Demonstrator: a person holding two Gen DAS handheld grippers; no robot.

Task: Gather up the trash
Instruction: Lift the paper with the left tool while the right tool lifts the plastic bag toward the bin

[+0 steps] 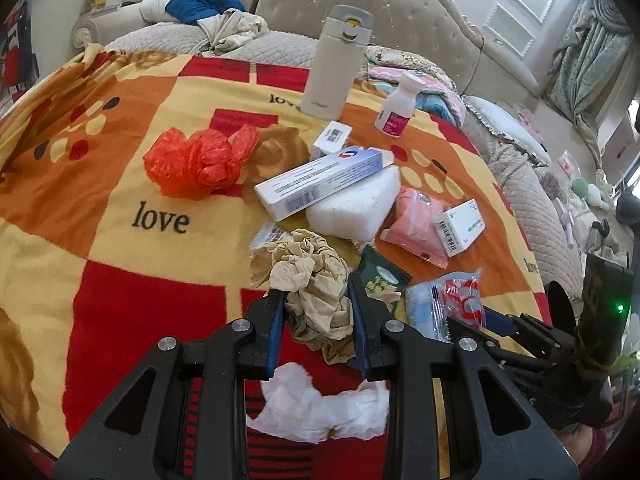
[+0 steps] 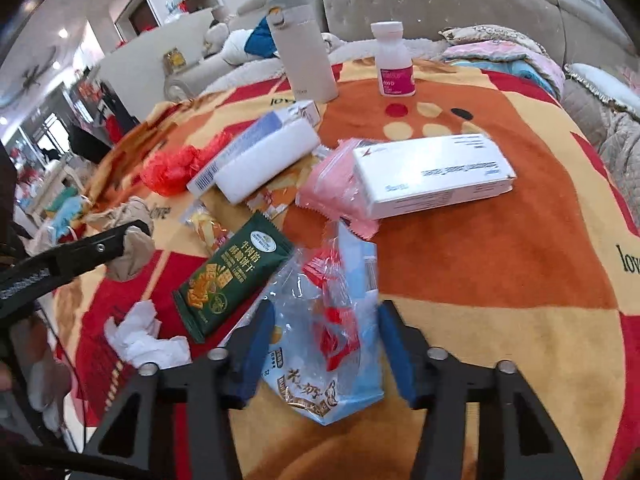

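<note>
My left gripper is shut on a crumpled beige paper ball and holds it over the blanket; its black finger also shows at the left of the right wrist view. My right gripper has its blue pads against both edges of a clear and light-blue snack wrapper with red print, lying on the blanket. Loose trash lies around: a white tissue, a green cracker packet, a red plastic bag and a pink packet.
The patterned "love" blanket also carries a white thermos, a pill bottle, a white foam block, a long blue-white carton and a white medicine box. A tufted sofa stands behind.
</note>
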